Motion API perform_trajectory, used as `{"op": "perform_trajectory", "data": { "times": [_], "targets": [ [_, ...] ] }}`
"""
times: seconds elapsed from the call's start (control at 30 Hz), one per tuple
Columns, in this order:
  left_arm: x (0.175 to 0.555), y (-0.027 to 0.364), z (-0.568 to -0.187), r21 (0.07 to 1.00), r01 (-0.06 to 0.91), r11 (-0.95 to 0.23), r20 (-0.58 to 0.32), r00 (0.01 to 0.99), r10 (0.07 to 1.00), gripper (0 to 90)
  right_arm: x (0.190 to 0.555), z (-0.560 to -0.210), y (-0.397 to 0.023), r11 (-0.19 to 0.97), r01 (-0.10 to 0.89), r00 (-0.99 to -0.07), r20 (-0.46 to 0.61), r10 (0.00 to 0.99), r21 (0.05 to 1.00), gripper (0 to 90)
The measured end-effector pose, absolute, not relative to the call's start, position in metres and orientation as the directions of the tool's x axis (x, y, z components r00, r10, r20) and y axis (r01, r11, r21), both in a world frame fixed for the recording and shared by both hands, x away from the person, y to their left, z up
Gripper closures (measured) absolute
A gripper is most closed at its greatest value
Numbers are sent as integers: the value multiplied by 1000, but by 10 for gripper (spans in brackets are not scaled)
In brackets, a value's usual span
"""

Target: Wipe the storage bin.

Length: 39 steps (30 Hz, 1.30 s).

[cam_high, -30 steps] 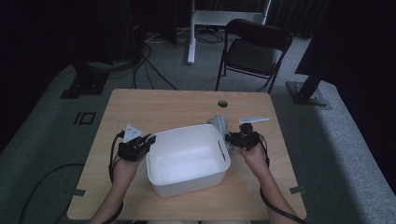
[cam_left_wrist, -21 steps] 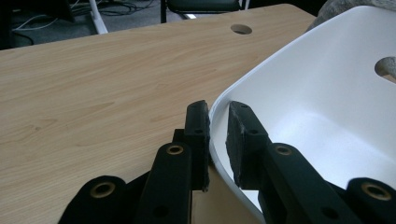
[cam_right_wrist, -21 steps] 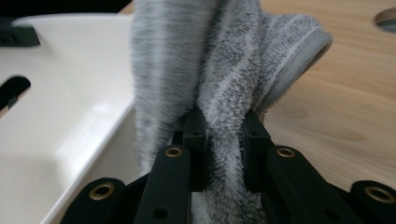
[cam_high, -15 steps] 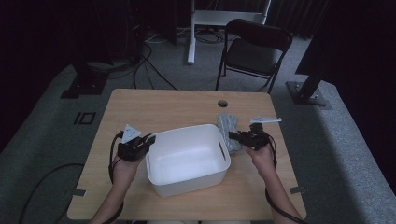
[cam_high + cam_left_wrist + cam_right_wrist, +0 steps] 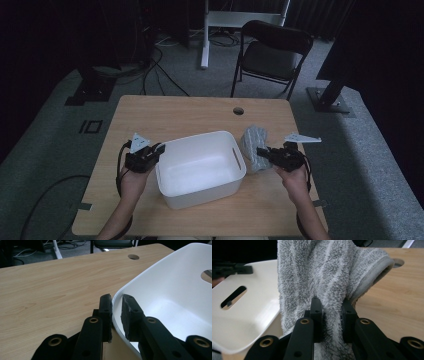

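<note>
Status: the white plastic tub with slotted handles (image 5: 201, 168) sits near the middle of the light wooden bench (image 5: 165, 112), and its inside shows bare white. My left claw (image 5: 159, 148) pinches the tub's left rim; in the left gripper view one pad sits outside the thin wall and the other inside (image 5: 117, 315), pressed close on it. I judge this hand is there to steady the tub.

My right claw (image 5: 260, 151) is pressed together on the grey terry cloth towel (image 5: 253, 148). In the right gripper view the pile bulges out between the pads (image 5: 331, 315), so the grip looks firm and well into the cloth.

Position of the towel: just right of the tub, outside it, close beside the right wall with its handle slot (image 5: 235, 159). From the high view I cannot tell whether its lower end touches the bench or hangs just above.

Orientation: the towel is bunched into a thick roll. Its long axis runs from near to far across the bench, leaning slightly left at the far end. In the right gripper view the folds run straight away from the pads, with a hemmed edge (image 5: 372, 277) curling off to the right.

Progress, as judged: grasp done, tub held. Whether the towel goes into the tub or away from it, the frames do not settle; it is not set down flat anywhere yet.
</note>
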<state>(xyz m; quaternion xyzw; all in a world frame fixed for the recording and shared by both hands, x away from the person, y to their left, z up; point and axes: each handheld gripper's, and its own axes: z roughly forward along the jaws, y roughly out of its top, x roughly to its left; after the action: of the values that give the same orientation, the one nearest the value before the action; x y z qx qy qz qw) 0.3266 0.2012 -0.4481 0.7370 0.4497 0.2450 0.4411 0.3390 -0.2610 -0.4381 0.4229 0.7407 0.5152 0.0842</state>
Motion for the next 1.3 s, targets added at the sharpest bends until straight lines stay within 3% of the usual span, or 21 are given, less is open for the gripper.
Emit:
{"op": "perform_trajectory", "data": {
  "times": [0.43, 0.77, 1.3],
  "targets": [
    [326, 201, -448, 869, 448, -211, -27, 468, 883, 787, 295, -456, -258, 151, 568, -653, 330, 682, 809, 767],
    [325, 199, -448, 871, 446, -207, -24, 458, 888, 787, 298, -469, -229, 223, 563, -673, 286, 682, 796, 768],
    [326, 198, -447, 866, 452, -215, -18, 457, 889, 788, 314, -500, -217, 274, 623, -645, 283, 710, 733, 773]
  ]
}}
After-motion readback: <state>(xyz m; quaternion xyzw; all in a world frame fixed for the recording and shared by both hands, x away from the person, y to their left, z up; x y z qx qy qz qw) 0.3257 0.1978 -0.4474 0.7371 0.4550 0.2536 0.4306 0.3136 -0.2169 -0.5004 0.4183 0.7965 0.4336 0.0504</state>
